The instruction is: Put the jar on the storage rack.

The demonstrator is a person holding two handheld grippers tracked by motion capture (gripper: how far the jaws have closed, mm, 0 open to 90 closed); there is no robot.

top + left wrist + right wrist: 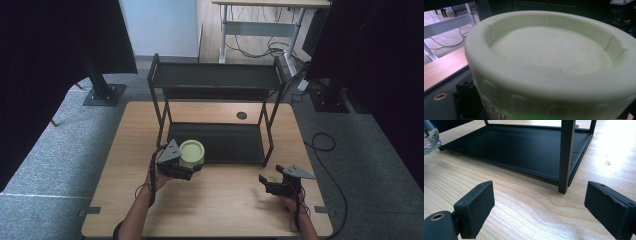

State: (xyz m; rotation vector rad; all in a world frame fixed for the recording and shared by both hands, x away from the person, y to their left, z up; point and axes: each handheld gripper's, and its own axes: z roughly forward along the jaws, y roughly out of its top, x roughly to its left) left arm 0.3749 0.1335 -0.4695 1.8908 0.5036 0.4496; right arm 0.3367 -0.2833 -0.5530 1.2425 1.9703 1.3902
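Note:
A glass jar with a pale green lid (192,151) is at the front left corner of the black rack's lower shelf (225,142). My left gripper (196,167) is shut on the jar from the left side. The left gripper view has the lid (549,57) close up, with one black finger (465,91) beside it. The jar's glass body (430,137) peeks into the right gripper view at top left. I cannot tell whether the jar rests on anything. My right gripper (268,178) hovers low over the table at front right, open and holding nothing (541,202), facing the rack's front right post (566,157).
The two-tier black metal rack stands at the back middle of the wooden table (220,205), its upper shelf (215,75) bare. A small round hole (242,115) is in the tabletop behind the rack. Black stands and cables are on the floor around.

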